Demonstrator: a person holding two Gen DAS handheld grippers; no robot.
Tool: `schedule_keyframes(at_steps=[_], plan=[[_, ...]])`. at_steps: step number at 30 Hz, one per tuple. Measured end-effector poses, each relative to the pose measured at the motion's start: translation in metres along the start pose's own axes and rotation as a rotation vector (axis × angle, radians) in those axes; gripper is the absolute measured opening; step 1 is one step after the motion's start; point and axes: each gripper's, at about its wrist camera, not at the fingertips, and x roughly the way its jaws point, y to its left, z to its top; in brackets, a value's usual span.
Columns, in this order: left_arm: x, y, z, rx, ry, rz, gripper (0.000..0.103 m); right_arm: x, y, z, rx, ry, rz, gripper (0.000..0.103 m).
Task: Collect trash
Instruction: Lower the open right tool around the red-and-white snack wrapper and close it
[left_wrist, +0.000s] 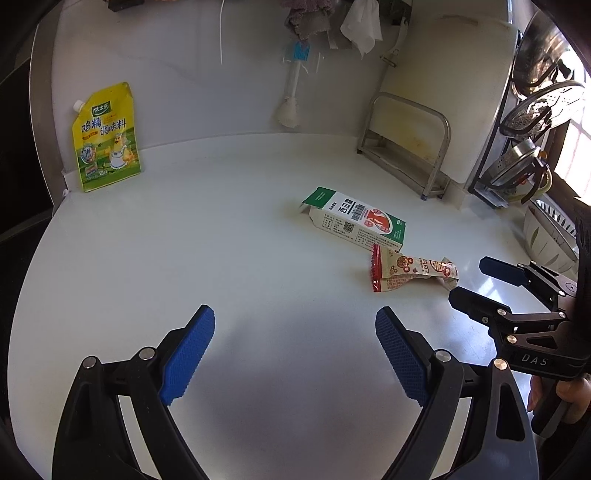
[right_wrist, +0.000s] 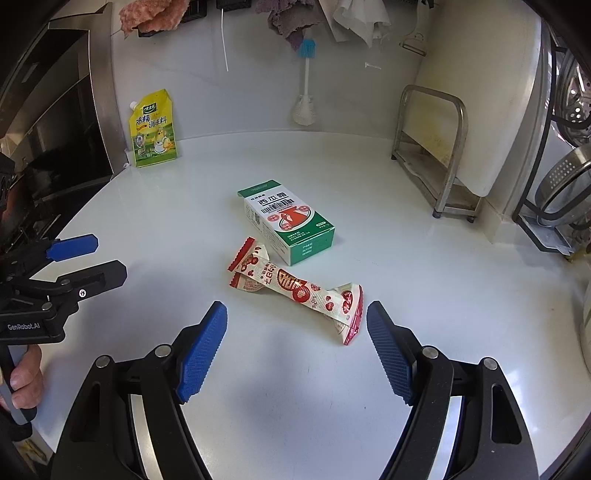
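Observation:
A crumpled red-and-white snack wrapper (right_wrist: 295, 288) lies on the white counter, just beyond my right gripper (right_wrist: 297, 325), which is open and empty above the counter. The wrapper also shows in the left wrist view (left_wrist: 410, 271). A green-and-white carton box (right_wrist: 291, 221) lies on its side right behind the wrapper, touching it; it also shows in the left wrist view (left_wrist: 356, 219). My left gripper (left_wrist: 295, 332) is open and empty over bare counter, left of the trash. The right gripper (left_wrist: 476, 280) shows at the right in the left wrist view, and the left gripper (right_wrist: 99, 260) at the left in the right wrist view.
A yellow seasoning pouch (left_wrist: 105, 138) stands against the back wall at the left. A metal rack (right_wrist: 436, 155) holds a white cutting board at the back right. A bottle brush (right_wrist: 306, 88) and cloths hang on the wall. Strainers and pans (left_wrist: 535, 110) hang at the far right.

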Motion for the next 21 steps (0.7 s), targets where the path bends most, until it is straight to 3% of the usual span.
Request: schedule_keyframes(at_steps=[8, 17, 21], plan=[[0.004, 0.001, -0.002, -0.012, 0.017, -0.026, 0.087, 0.025, 0.012, 0.009, -0.125, 0.037, -0.045, 0.075], [0.004, 0.001, -0.003, -0.01, 0.012, -0.026, 0.087, 0.05, 0.018, 0.013, -0.184, 0.074, -0.063, 0.073], [0.005, 0.003, -0.003, -0.023, 0.015, -0.028, 0.087, 0.053, 0.02, 0.01, -0.19, 0.103, -0.04, 0.041]])
